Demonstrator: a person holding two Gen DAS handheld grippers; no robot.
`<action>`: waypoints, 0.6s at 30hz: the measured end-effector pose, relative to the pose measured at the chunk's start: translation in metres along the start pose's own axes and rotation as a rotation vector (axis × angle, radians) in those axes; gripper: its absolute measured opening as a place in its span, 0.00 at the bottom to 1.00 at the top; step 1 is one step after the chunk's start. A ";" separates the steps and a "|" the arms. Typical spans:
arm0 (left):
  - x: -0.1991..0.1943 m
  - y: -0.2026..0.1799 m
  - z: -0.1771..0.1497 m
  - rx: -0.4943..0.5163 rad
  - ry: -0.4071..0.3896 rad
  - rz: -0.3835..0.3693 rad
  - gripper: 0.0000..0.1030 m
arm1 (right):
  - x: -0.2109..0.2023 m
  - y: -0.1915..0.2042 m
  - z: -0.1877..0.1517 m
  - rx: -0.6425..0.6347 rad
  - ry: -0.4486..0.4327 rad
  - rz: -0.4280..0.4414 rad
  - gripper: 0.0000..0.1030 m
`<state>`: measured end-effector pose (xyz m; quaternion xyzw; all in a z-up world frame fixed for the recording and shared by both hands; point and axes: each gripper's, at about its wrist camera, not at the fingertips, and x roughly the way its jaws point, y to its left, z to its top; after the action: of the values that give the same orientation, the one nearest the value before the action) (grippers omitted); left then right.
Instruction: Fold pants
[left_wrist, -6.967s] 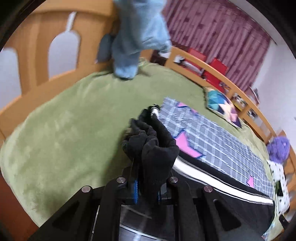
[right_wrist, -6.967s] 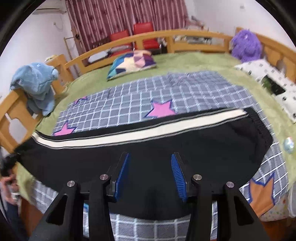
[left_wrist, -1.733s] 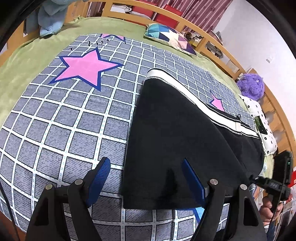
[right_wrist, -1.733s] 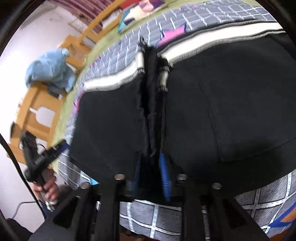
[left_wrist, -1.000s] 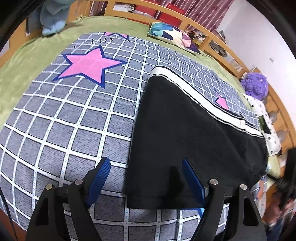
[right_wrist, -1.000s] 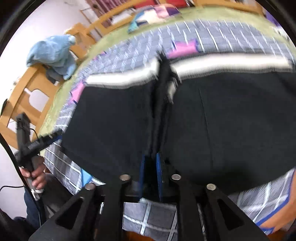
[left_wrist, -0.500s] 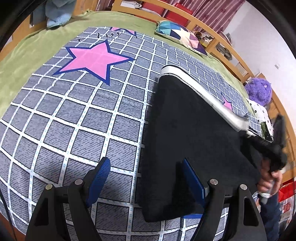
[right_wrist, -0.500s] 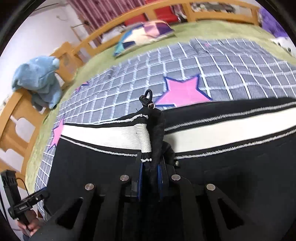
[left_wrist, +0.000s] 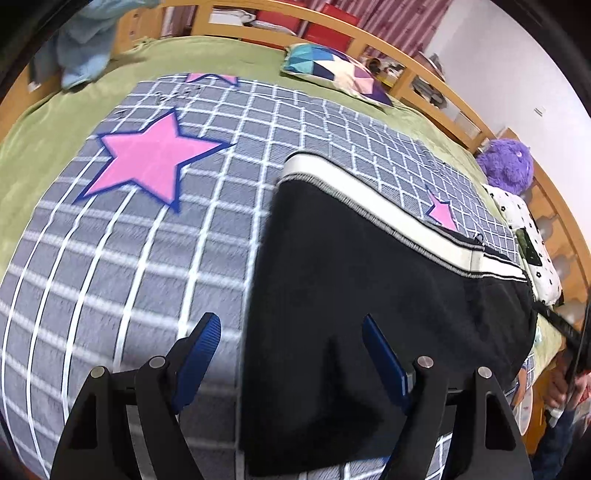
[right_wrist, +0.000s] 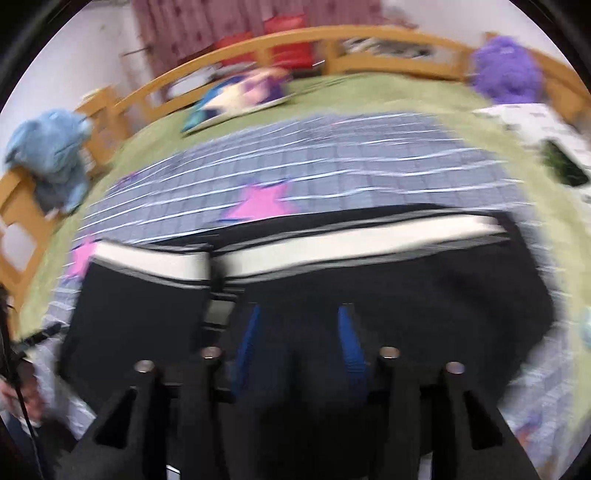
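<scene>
Left wrist view shows pants (left_wrist: 369, 280) folded once (cuff laid near the waistband), left gripper (left_wrist: 291, 354) spread and empty, right gripper (right_wrist: 299, 339) opening, empty, further folding likely left

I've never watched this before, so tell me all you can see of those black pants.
The black pants lie flat on the grey checked blanket, folded over, with a white side stripe edged in grey running along the far side. The fabric looks soft and thick. No tool grips them; the right tool, its jaws opening, hangs over them.
</scene>
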<state>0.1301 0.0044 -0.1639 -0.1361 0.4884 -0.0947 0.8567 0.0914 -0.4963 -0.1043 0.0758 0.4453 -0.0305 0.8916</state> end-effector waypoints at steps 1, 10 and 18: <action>0.003 -0.001 0.005 0.006 0.003 -0.001 0.74 | -0.006 -0.021 -0.007 0.030 -0.002 -0.030 0.55; 0.064 0.009 0.032 -0.035 0.101 -0.025 0.63 | 0.034 -0.124 -0.066 0.306 0.046 0.114 0.56; 0.074 0.028 0.038 -0.129 0.102 -0.185 0.22 | 0.069 -0.136 -0.051 0.461 -0.054 0.223 0.53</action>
<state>0.2004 0.0147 -0.2146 -0.2301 0.5217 -0.1484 0.8080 0.0759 -0.6209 -0.2043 0.3250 0.3915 -0.0349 0.8602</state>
